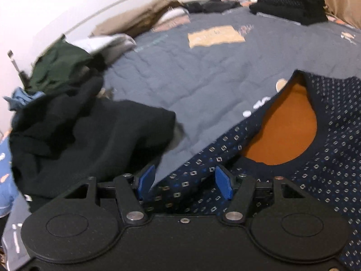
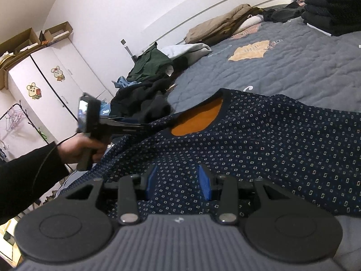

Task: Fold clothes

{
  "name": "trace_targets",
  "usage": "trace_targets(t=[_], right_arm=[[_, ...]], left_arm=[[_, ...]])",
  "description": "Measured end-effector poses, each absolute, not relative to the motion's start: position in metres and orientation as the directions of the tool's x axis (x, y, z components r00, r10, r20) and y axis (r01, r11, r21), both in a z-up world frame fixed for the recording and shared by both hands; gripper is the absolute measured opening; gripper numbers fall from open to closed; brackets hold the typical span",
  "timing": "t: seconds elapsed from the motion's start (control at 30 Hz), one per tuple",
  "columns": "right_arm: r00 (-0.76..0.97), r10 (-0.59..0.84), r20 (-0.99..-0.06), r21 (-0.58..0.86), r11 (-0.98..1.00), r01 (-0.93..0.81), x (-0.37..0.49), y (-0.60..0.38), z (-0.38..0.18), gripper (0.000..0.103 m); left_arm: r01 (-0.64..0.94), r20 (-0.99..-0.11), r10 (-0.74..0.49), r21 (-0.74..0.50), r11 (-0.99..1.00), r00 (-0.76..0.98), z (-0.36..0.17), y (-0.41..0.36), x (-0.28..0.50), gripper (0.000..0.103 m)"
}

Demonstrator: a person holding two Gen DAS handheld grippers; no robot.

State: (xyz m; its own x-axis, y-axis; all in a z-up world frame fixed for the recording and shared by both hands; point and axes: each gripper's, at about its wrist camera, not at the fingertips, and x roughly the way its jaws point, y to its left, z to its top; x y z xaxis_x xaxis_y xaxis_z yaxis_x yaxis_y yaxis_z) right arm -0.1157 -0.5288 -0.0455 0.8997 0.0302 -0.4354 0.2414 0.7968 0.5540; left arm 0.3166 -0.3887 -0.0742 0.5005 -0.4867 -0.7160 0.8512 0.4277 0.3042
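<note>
The left gripper (image 1: 185, 184) has its blue pads apart, astride the shoulder edge of the navy patterned sweater (image 1: 304, 180) without pinching it; the right gripper (image 2: 178, 181) also stands parted over the cloth. The sweater lies spread on the grey quilt (image 1: 203, 72) — soft, light, limp knit, so it will sag. The shoulder seam beside the orange-lined collar (image 1: 284, 131) looks the best hold.

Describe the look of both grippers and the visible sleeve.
The left gripper has blue finger pads on black linkage arms with silver pivot screws and two round black discs. The right gripper matches, with a ribbed grey body. A thin black cable runs along the black sleeve.
</note>
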Motion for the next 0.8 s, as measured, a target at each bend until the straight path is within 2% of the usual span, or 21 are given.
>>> trace_targets(t=[0.03, 0.07, 0.1, 0.2, 0.37, 0.47, 0.53, 0.6, 0.8], right_arm=[[0.899, 0.030, -0.437, 0.555, 0.796, 0.243, -0.116, -0.529, -0.046, 0.040], [0.898, 0.031, -0.438, 0.555, 0.795, 0.243, -0.116, -0.529, -0.046, 0.040], [0.898, 0.032, -0.438, 0.555, 0.795, 0.243, -0.117, -0.529, -0.047, 0.040], [0.898, 0.033, -0.439, 0.556, 0.795, 0.243, -0.117, -0.528, -0.047, 0.040], [0.896, 0.038, -0.443, 0.553, 0.798, 0.240, -0.117, -0.526, -0.048, 0.040], [0.894, 0.042, -0.446, 0.553, 0.798, 0.239, -0.117, -0.526, -0.048, 0.040], [0.893, 0.044, -0.448, 0.552, 0.799, 0.238, -0.116, -0.525, -0.049, 0.040], [0.892, 0.045, -0.450, 0.551, 0.800, 0.238, -0.116, -0.525, -0.049, 0.040], [0.892, 0.043, -0.449, 0.560, 0.792, 0.244, -0.117, -0.527, -0.048, 0.040]], left_arm=[[0.854, -0.728, -0.478, 0.295, 0.428, 0.491, -0.076, -0.390, 0.320, 0.036], [0.857, -0.740, -0.470, 0.286, 0.429, 0.482, -0.078, -0.391, 0.324, 0.018], [0.860, -0.751, -0.461, 0.277, 0.429, 0.472, -0.080, -0.393, 0.328, 0.011], [0.855, -0.757, -0.455, 0.260, 0.449, 0.469, -0.077, -0.395, 0.339, 0.006], [0.786, -0.668, -0.476, 0.281, 0.551, 0.572, -0.058, -0.402, 0.362, 0.005], [0.778, -0.679, -0.447, 0.305, 0.549, 0.582, -0.065, -0.416, 0.369, 0.005], [0.782, -0.722, -0.407, 0.299, 0.547, 0.560, -0.074, -0.425, 0.376, 0.010], [0.772, -0.729, -0.388, 0.299, 0.562, 0.564, -0.077, -0.427, 0.380, 0.023], [0.730, -0.651, -0.436, 0.279, 0.624, 0.621, -0.051, -0.394, 0.379, 0.027]])
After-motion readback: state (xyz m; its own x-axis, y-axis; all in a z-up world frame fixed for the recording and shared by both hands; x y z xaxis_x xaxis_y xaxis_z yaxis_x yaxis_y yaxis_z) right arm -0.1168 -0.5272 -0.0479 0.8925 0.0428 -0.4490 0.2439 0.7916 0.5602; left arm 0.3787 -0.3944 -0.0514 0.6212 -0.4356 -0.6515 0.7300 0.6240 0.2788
